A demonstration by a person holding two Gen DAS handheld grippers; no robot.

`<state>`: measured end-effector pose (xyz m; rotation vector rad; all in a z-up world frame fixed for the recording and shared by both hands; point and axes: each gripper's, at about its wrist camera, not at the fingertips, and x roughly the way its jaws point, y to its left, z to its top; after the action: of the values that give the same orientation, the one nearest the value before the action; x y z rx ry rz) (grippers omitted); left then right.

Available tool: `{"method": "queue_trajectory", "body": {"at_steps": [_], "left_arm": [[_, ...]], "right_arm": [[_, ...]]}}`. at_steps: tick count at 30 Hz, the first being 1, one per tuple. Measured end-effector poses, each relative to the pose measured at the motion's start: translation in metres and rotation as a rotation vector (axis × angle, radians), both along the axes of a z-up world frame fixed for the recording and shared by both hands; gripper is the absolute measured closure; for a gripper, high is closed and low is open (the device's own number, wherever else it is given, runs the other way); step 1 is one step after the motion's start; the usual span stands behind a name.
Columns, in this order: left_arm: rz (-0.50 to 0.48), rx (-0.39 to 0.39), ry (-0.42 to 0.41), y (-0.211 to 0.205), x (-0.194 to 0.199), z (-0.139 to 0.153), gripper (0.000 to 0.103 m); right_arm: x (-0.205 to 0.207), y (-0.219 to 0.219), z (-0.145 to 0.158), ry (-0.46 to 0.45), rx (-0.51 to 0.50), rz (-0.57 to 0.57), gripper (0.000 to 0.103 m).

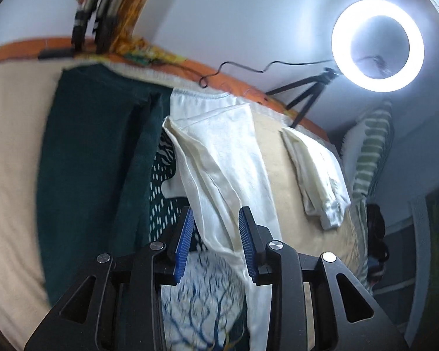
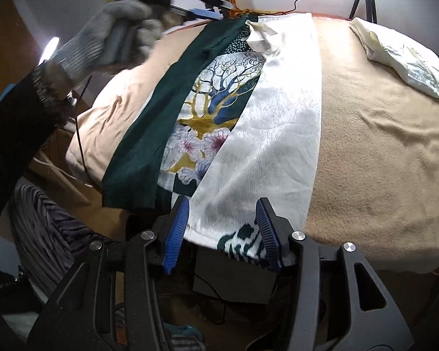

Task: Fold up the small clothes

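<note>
A home bedroom: a blanket-covered bed (image 2: 380, 152), a striped pillow (image 1: 368, 152), a ring light (image 1: 377, 45) on its tripod.

Both wrist cameras look closely along their claws, sharing the patterned cloth (image 1: 196, 292) on the blanket (image 2: 374, 158).

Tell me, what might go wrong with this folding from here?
The left gripper is open with the white flap only passing between its fingers, so the flap may slip and the fold fall crooked. The right gripper is open too, at the printed cloth where it hangs over the bed edge; a pull there could drag it off.
</note>
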<state>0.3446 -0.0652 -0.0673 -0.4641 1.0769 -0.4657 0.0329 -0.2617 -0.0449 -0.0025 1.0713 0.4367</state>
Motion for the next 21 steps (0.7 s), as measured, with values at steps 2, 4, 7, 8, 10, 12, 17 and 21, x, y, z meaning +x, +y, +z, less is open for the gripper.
{"method": "queue_trajectory", "body": {"at_steps": [2, 4, 7, 8, 10, 12, 17, 21], "left_arm": [[0.022, 0.01, 0.036, -0.006, 0.018, -0.016, 0.072], [0.061, 0.031, 0.049, -0.008, 0.034, -0.026, 0.072], [0.101, 0.023, 0.066, -0.009, 0.05, -0.034, 0.072], [0.105, 0.023, 0.067, -0.01, 0.055, -0.036, 0.072], [0.102, 0.037, 0.061, -0.014, 0.063, -0.039, 0.069], [0.096, 0.058, 0.034, -0.017, 0.07, -0.039, 0.069], [0.114, 0.09, -0.008, -0.019, 0.082, -0.038, 0.072], [0.112, 0.098, -0.043, -0.023, 0.086, -0.036, 0.103]], "right_arm": [[0.0, 0.011, -0.004, -0.011, -0.027, 0.029, 0.053], [0.0, 0.023, -0.01, -0.009, -0.07, 0.063, 0.052], [-0.002, 0.039, -0.02, -0.019, -0.155, 0.101, 0.052], [-0.003, 0.042, -0.022, -0.023, -0.174, 0.112, 0.052], [-0.004, 0.049, -0.027, -0.041, -0.228, 0.126, 0.052], [-0.005, 0.052, -0.031, -0.056, -0.276, 0.136, 0.052], [-0.005, 0.05, -0.034, -0.063, -0.29, 0.134, 0.052], [-0.003, 0.045, -0.032, -0.061, -0.268, 0.119, 0.076]]}}
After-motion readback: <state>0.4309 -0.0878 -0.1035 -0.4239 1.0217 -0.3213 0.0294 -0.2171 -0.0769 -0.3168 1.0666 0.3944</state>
